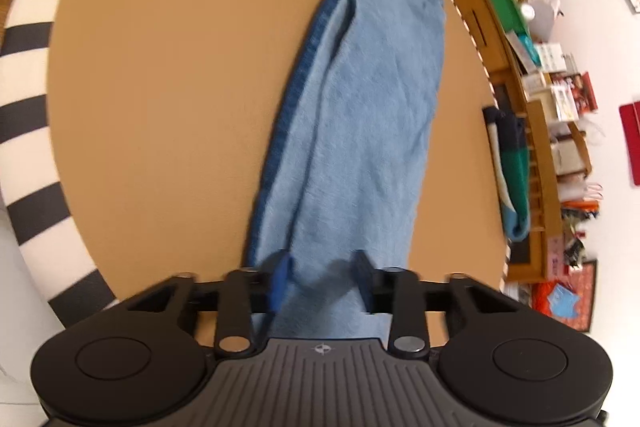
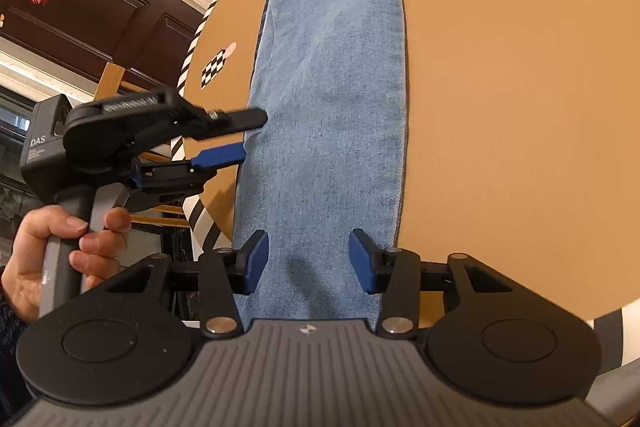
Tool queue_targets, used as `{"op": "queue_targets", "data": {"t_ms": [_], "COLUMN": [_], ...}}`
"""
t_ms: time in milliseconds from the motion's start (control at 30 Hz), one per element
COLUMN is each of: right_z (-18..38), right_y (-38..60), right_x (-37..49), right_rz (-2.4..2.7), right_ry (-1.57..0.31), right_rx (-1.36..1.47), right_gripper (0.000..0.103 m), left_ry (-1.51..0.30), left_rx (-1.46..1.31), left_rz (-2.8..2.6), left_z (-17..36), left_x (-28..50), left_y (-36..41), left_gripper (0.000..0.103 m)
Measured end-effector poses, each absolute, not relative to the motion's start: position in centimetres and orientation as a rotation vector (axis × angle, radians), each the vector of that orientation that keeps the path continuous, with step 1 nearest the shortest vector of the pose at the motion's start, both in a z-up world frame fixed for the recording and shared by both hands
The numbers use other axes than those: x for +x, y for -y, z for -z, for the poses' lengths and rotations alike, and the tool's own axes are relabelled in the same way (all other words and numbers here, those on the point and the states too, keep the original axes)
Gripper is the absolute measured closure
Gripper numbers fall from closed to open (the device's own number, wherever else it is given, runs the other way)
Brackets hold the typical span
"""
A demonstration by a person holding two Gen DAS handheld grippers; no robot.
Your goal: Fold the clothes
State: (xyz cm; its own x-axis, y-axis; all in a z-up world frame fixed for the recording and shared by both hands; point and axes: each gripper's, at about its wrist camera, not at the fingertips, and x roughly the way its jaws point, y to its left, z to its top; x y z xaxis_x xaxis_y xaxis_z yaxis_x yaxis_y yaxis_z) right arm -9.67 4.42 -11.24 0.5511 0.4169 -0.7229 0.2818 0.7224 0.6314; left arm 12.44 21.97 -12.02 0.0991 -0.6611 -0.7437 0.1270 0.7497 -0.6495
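Denim jeans point(image 2: 328, 131), soft, long, flat on tan round table point(image 2: 500, 107); left gripper point(image 1: 322, 279) pinching hem; right gripper point(image 2: 308, 259) apart.

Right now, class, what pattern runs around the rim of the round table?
Black and white stripes on the table's rim, clearest in the left wrist view.

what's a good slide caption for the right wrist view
Right tool open over folded jeans on a round table; left tool at the denim's edge.
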Motion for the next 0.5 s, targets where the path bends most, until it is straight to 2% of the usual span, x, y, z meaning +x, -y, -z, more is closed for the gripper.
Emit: {"op": "queue_targets", "data": {"t_ms": [133, 333, 500], "right_z": [11.2, 10.2, 8.8], "right_y": [-4.6, -4.6, -3.6], "right_x": [-9.5, -9.6, -9.2], "right_rz": [-0.087, -0.051, -0.001], "right_ry": [-1.016, -0.995, -0.916], "right_rx": [0.786, 0.758, 0.758], "right_gripper": [0.056, 0.049, 0.048], "left_ry": [-1.262, -1.137, -1.033], "left_rx": [-0.516, -0.488, -0.427], "left_rz": [0.614, 0.648, 0.595], "left_z": [11.4, 9.3, 7.9], "left_x": [11.3, 9.5, 8.4], "left_y": [-23.0, -23.5, -23.9], "left_gripper": [0.098, 0.100, 0.100]}}
